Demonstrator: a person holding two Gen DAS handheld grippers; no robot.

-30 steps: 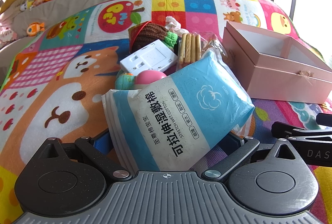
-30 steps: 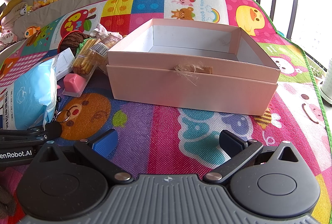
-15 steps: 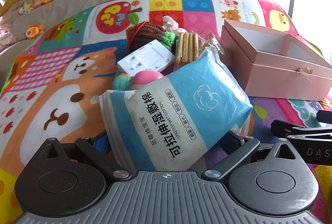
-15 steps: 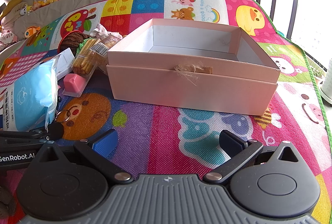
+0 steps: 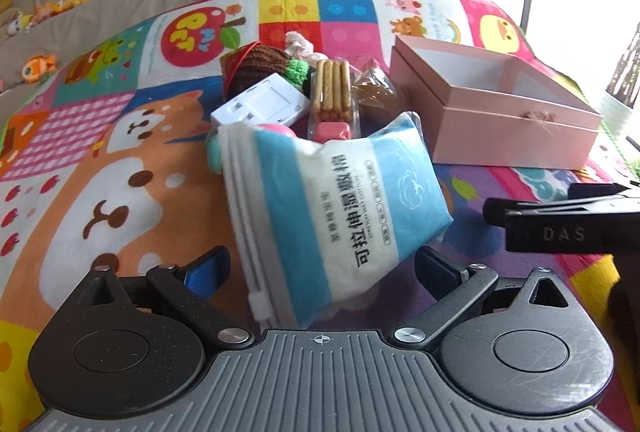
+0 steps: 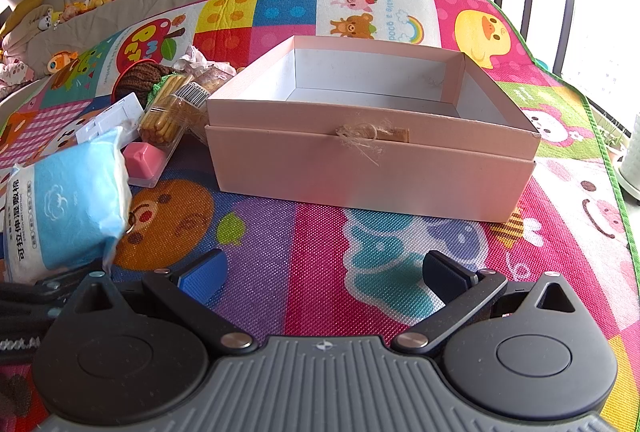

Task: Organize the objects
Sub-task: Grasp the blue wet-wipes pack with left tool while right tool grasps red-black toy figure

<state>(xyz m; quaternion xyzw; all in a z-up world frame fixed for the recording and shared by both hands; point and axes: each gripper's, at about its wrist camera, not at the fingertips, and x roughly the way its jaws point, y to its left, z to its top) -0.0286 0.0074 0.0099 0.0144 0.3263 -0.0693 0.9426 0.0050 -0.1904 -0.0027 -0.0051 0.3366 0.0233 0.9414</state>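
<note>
Bright cartoon play mat [image 5: 120,160] covers the whole surface. From the left wrist view, the left claw [image 5: 320,268] stands spread wide, and the blue-and-white wipes pack [image 5: 340,208] sits tilted between its fingers; whether the pads touch it I cannot tell. Soft, crinkly plastic, printed with Chinese characters and a small cloud. Behind it lie a white plastic adapter [image 5: 262,106], a clear box of biscuit sticks [image 5: 332,92] and a brown knitted toy [image 5: 256,66]. Over to the right wrist view: the right claw [image 6: 324,274] is also spread, empty, above the woven mat. Ahead sits the open pink cardboard box [image 6: 372,168], a frayed twine knot on its front wall, and the pack [image 6: 68,208] appears far left.
</note>
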